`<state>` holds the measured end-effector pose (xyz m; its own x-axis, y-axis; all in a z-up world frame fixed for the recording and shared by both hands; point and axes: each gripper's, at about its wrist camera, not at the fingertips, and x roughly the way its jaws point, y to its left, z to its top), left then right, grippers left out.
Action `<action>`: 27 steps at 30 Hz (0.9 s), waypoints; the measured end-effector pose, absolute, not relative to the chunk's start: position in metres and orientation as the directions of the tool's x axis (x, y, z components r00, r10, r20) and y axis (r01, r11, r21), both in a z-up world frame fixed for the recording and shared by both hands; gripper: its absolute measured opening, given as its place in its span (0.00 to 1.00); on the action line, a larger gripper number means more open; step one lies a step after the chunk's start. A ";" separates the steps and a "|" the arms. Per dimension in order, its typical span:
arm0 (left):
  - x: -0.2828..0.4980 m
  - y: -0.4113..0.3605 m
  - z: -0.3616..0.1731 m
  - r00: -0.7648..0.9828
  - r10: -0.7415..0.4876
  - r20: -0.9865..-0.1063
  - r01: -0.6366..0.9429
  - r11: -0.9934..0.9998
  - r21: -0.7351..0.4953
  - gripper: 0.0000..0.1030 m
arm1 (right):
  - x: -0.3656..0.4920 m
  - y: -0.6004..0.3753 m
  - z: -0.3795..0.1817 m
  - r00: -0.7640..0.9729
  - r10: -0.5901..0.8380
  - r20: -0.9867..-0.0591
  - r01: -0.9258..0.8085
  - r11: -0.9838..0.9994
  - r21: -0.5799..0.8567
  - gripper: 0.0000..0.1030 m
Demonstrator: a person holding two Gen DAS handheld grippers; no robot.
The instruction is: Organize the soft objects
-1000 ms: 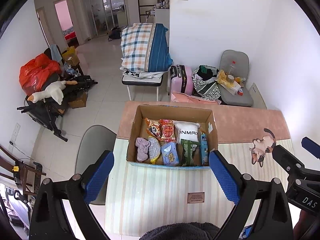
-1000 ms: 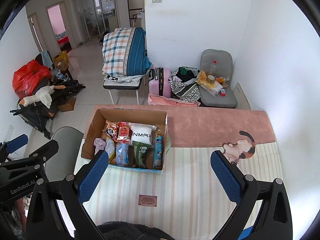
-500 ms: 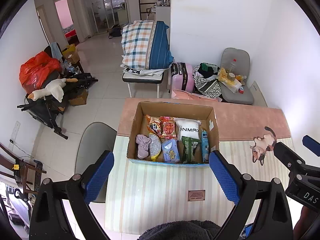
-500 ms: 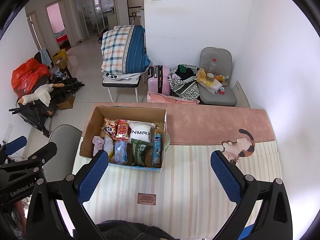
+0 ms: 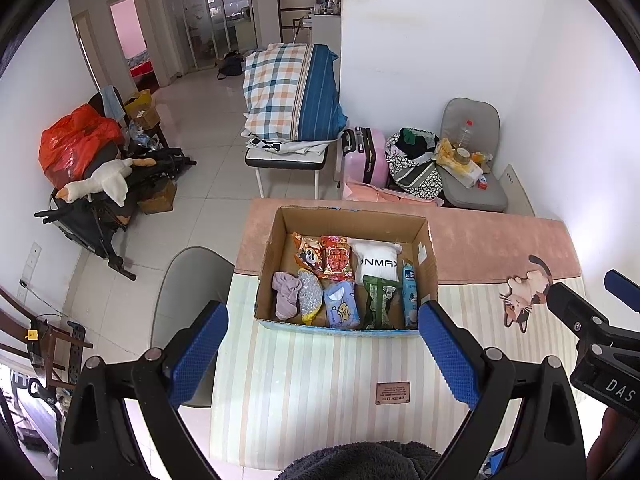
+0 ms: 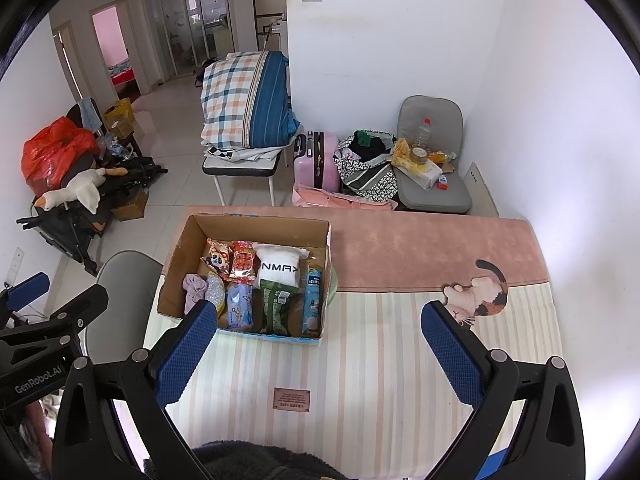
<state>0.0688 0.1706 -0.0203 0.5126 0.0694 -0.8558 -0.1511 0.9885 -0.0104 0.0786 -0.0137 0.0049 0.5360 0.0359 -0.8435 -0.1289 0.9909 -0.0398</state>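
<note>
A cardboard box (image 5: 280, 232) stands on the striped table mat (image 5: 320, 392); it also shows in the right wrist view (image 6: 176, 256). Inside lie several soft items: a white pillow pack (image 5: 378, 266), red snack bags (image 5: 336, 258), a purple cloth (image 5: 285, 294), a blue pouch (image 5: 340, 308) and a green bag (image 5: 378, 302). My left gripper (image 5: 322, 350) is open and empty, above the mat in front of the box. My right gripper (image 6: 320, 354) is open and empty, to the right of the box. A dark fuzzy cloth (image 5: 360, 462) lies at the near edge.
A pink runner (image 6: 420, 252) covers the table's far part, with a cat-shaped mat (image 6: 480, 292) at the right. A grey chair (image 5: 184, 276) stands left of the table. Behind are a bench with a plaid pillow (image 5: 288, 92), a pink suitcase (image 5: 366, 156) and clutter.
Both grippers have drawn back and up a little, so the box sits slightly farther away. Both stay open and empty. Nothing in the box has moved.
</note>
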 end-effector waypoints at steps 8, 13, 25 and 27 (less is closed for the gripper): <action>0.071 0.170 -0.018 0.512 0.067 -0.856 -0.151 0.989 -0.012 0.95 | 0.079 -0.014 0.005 0.536 0.033 -0.844 -0.129 0.991 -0.043 1.00; 0.072 0.171 -0.017 0.512 0.068 -0.856 -0.150 0.989 -0.011 0.95 | 0.079 -0.014 0.006 0.536 0.034 -0.844 -0.128 0.991 -0.042 1.00; 0.072 0.170 -0.017 0.512 0.067 -0.857 -0.150 0.989 -0.012 0.95 | 0.079 -0.014 0.006 0.540 0.032 -0.841 -0.125 0.991 -0.042 1.00; 0.072 0.170 -0.017 0.512 0.066 -0.856 -0.150 0.989 -0.013 0.95 | 0.079 -0.014 0.005 0.540 0.032 -0.841 -0.125 0.991 -0.043 1.00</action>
<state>0.0716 0.1705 -0.0170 0.5121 0.0664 -0.8564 -0.1497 0.9886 -0.0129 0.0787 -0.0145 0.0053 0.5400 0.0317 -0.8411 -0.1254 0.9912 -0.0431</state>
